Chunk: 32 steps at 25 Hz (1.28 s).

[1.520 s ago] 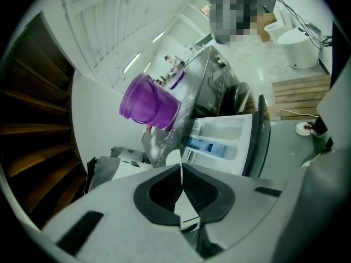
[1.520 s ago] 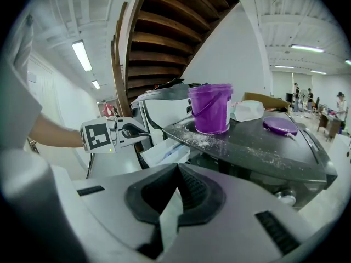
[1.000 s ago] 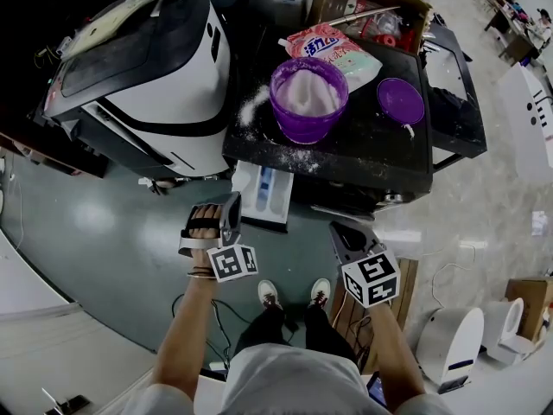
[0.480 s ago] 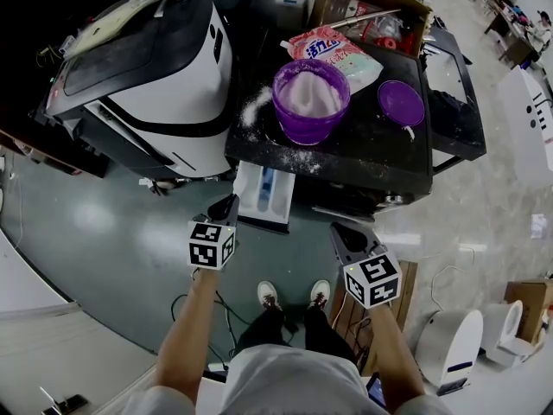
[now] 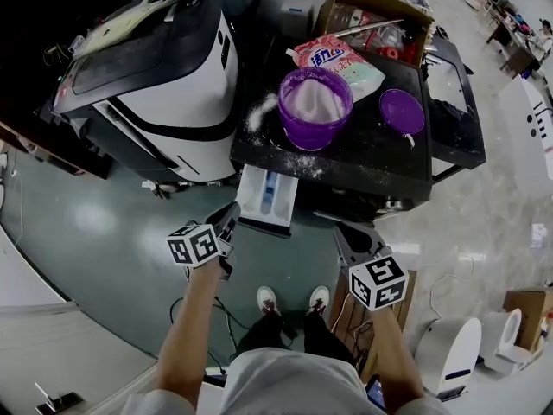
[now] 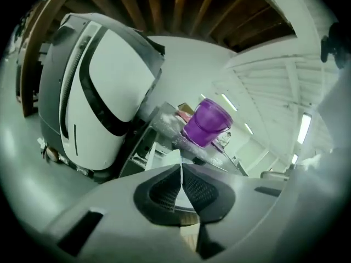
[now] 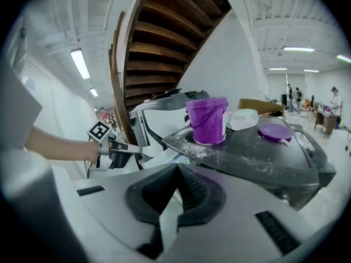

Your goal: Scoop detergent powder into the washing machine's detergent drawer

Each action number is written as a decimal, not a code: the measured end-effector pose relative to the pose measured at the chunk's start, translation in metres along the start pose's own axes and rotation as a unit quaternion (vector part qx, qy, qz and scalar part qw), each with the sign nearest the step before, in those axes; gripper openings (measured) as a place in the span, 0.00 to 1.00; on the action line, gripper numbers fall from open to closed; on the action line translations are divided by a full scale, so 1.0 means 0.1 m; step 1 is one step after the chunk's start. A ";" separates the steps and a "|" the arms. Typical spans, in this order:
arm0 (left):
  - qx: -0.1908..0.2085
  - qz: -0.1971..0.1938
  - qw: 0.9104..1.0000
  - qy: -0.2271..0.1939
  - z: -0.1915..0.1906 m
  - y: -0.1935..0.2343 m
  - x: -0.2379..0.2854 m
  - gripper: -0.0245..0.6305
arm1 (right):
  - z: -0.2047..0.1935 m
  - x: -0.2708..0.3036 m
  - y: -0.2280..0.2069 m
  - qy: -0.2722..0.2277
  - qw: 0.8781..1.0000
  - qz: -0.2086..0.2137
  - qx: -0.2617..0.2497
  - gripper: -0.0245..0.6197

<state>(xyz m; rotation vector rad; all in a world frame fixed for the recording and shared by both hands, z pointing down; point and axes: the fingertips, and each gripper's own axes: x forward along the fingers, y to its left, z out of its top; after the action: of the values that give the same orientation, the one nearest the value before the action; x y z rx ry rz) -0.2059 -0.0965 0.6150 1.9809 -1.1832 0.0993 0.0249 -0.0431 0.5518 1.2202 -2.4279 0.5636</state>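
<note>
- The white detergent drawer [image 5: 268, 199] stands pulled out from the front of the dark washing machine [image 5: 371, 158].
- On the machine's powder-dusted top sit a purple bucket [image 5: 315, 102] full of white powder, a purple lid [image 5: 402, 111] beside it, and a detergent bag [image 5: 341, 59] behind.
- The left hand-held gripper [image 5: 227, 220] is just beside the drawer, jaws together, empty.
- The right hand-held gripper [image 5: 347, 236] is near the machine's front, jaws together, empty.

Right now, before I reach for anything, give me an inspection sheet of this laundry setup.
Surface: black machine top, dusted with spilled powder.
Job's things: purple bucket full of powder, purple lid lying beside it; detergent drawer pulled open; no scoop seen.
Clutter: detergent bag and cardboard box behind the bucket.
Grippers: left gripper and right gripper both shut, empty, short of the drawer.
Cables: thin cables on the floor by the shoes.
Surroundings: white-and-black machine to the left.
</note>
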 end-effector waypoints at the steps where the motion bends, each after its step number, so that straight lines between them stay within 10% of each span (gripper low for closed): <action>1: 0.022 0.003 1.000 0.004 0.01 -0.05 -0.02 0.06 | 0.06 -0.02 -0.01 -0.004 1.000 -0.003 -0.009 0.03; 13: 0.208 0.023 0.977 -0.046 0.64 -0.74 -0.44 0.06 | 1.01 -0.39 -0.20 -0.075 0.993 -0.021 -0.084 0.03; 32: 0.318 0.005 0.934 -0.161 1.49 -1.69 -1.13 0.06 | 2.04 -0.87 0.10 -0.169 0.973 -0.012 -0.160 0.03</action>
<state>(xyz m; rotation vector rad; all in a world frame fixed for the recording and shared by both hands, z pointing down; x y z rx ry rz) -0.1862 -0.0780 0.3641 2.6328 -1.5015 0.1881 0.0371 -0.0814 0.3339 1.2843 -2.6375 -0.0541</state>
